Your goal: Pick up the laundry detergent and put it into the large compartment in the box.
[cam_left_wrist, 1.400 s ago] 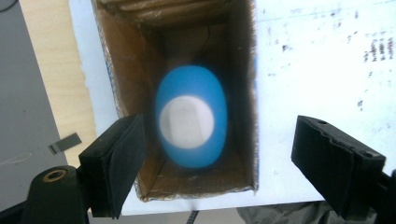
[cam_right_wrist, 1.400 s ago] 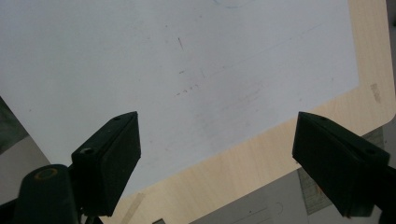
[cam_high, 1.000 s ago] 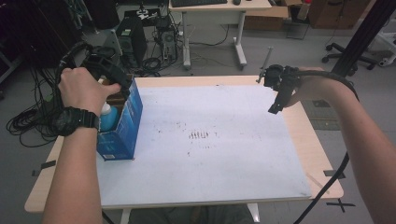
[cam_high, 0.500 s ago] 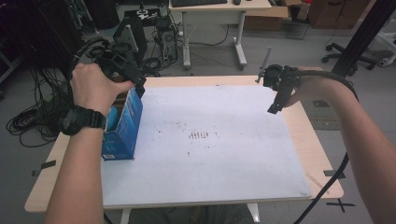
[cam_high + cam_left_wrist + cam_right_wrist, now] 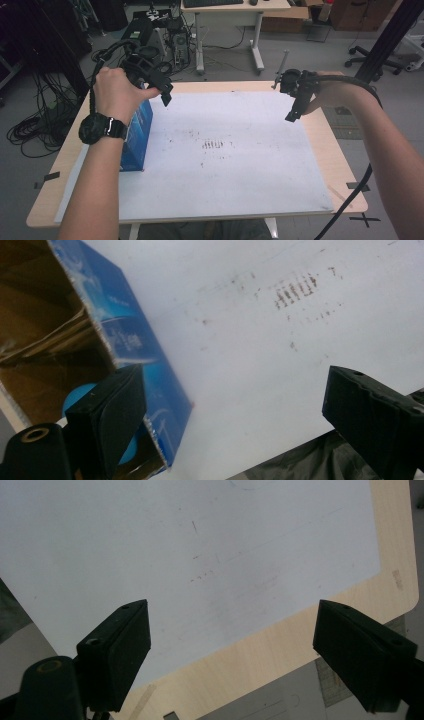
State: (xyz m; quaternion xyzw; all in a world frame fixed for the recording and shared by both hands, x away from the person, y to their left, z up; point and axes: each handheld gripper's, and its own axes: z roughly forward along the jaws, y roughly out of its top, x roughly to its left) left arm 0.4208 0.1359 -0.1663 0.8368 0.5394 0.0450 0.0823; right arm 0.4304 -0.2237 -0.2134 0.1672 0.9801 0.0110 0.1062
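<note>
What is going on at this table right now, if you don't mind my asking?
A person holds a two-jaw gripper in each hand above a white-topped table. The left gripper hangs with jaws open over an open blue box at the table's left side; something blue lies inside it. The right gripper hovers open near the right edge, holding nothing.

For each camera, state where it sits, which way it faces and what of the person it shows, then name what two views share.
High view: above the person's side, facing forward and down on the white-topped wooden table; both forearms, left gripper, right gripper.
Left gripper view: on the left gripper, facing the open blue cardboard box; jaws apart.
Right gripper view: on the right gripper, facing the table; jaws apart.
Shared: box, high and left views.
</note>
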